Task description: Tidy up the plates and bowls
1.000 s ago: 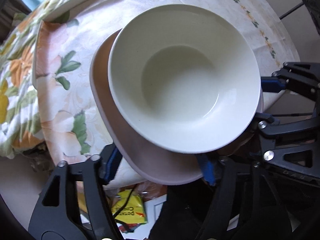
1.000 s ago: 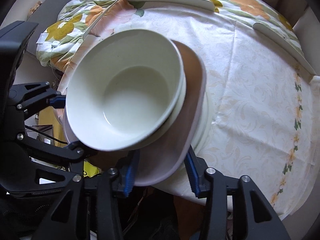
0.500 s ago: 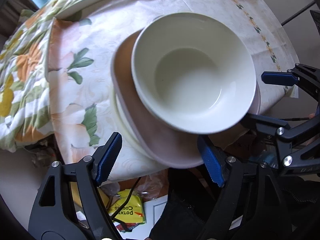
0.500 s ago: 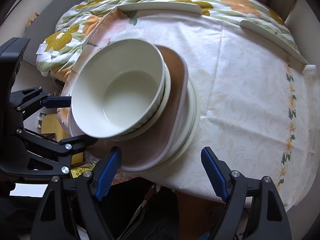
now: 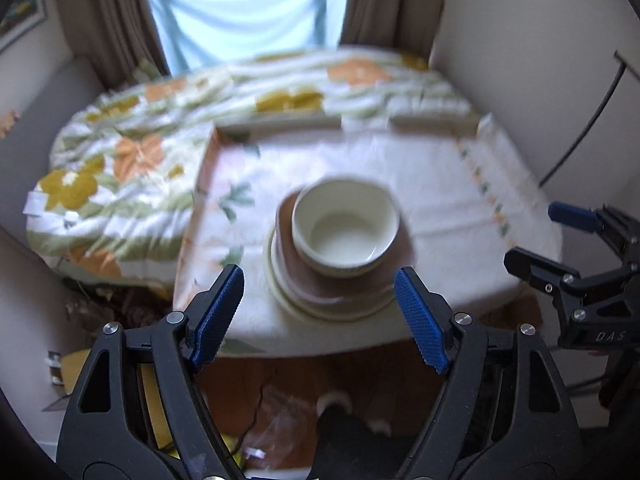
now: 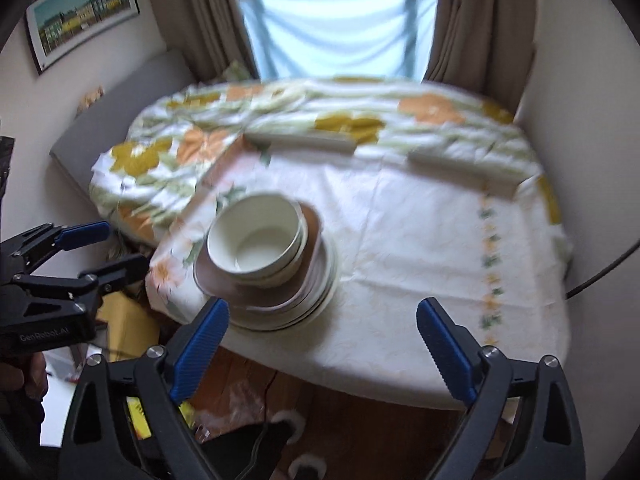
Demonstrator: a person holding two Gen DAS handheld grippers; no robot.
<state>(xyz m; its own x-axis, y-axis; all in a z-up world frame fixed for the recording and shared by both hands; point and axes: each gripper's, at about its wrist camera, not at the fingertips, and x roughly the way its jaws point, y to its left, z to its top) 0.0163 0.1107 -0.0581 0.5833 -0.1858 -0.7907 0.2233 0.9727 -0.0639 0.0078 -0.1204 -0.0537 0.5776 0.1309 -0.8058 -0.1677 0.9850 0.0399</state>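
Curtained window [image 6: 336, 28], framed picture [image 6: 82, 10] – right view only

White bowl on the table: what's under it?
The top white bowl nests in a second bowl, only its rim showing. Below that: a brown rounded plate, then pale round plates, edges only. Their count and faces are covered.
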